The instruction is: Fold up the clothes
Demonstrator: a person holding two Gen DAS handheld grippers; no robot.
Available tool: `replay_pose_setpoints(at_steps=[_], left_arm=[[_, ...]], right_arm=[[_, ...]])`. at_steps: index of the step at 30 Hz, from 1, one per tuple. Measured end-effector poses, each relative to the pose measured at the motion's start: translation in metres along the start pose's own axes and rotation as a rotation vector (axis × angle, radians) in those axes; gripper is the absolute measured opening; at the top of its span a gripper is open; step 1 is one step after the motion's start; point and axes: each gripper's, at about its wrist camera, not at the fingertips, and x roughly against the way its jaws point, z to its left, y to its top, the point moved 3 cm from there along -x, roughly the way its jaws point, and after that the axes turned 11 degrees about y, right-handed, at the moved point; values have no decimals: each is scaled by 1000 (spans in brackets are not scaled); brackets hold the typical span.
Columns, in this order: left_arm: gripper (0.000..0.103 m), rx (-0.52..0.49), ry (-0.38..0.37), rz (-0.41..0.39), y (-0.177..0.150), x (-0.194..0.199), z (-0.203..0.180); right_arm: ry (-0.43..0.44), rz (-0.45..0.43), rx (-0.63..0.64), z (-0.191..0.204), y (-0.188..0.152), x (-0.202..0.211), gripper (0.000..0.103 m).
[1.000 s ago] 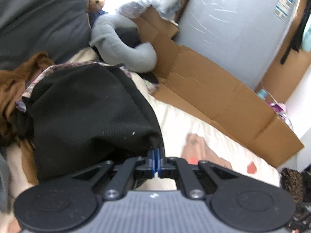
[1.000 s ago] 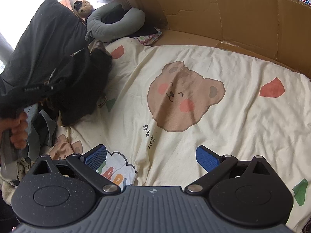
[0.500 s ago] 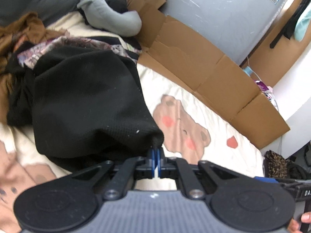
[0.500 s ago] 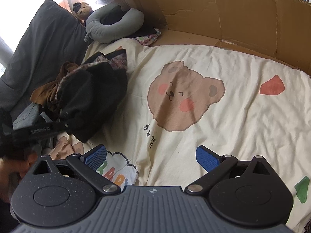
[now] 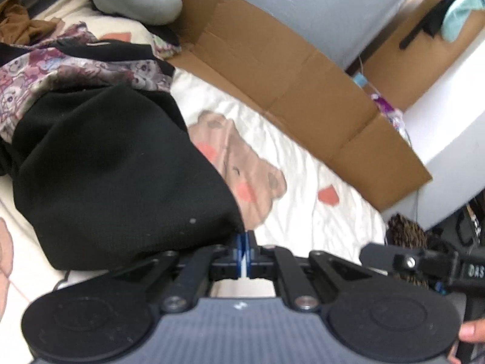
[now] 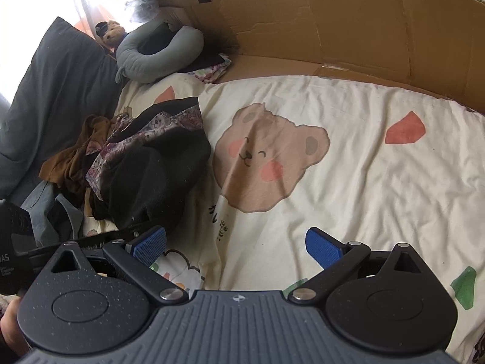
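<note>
Colours on the bed
Black garment (image 5: pixel 115 176), purple flowery cloth (image 6: pixel 145 133), brown cloth (image 6: pixel 75 157), cream sheet (image 6: pixel 363 182) with tan bear (image 6: pixel 266 157), grey neck pillow (image 6: pixel 157 57), brown cardboard (image 6: pixel 348 21).

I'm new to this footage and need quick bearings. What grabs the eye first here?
The black garment, pinched at its corner in the left gripper, trails from the clothes pile at the bed's left. Beside it a bear print fills the cream sheet, over which the right gripper hovers, jaws wide.
</note>
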Motion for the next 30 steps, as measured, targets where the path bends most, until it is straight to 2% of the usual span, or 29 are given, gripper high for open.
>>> replay_pose_setpoints(at_steps=[2, 4, 6, 9, 13, 16, 18, 20, 24, 30], left_arm=[[7, -49, -13, -15, -1, 17, -8], [18, -111, 8, -59, 2, 35, -10], [31, -105, 41, -86, 9, 48, 0], [40, -59, 120, -117, 20, 52, 15], [44, 22, 225, -128, 34, 55, 48], [48, 73, 266, -145, 45, 62, 70], [57, 91, 292, -156, 52, 62, 79], [58, 107, 317, -164, 58, 59, 86], [70, 193, 344, -155, 57, 53, 106], [70, 318, 339, -141, 46, 29, 131]], right_arm=[[3, 1, -2, -1, -1, 0, 100], [7, 1, -5, -1, -2, 0, 101], [11, 0, -9, -1, -3, 0, 100], [13, -1, -7, -1, -3, 1, 101], [9, -3, -7, -2, -4, 2, 101], [-3, -1, -7, -4, -5, 2, 101], [-11, 2, -18, -8, -7, 1, 101], [-17, 6, -29, -10, -8, 0, 101], [-21, 5, -27, -9, -8, 0, 101], [-21, 14, -23, -6, -9, -3, 101]])
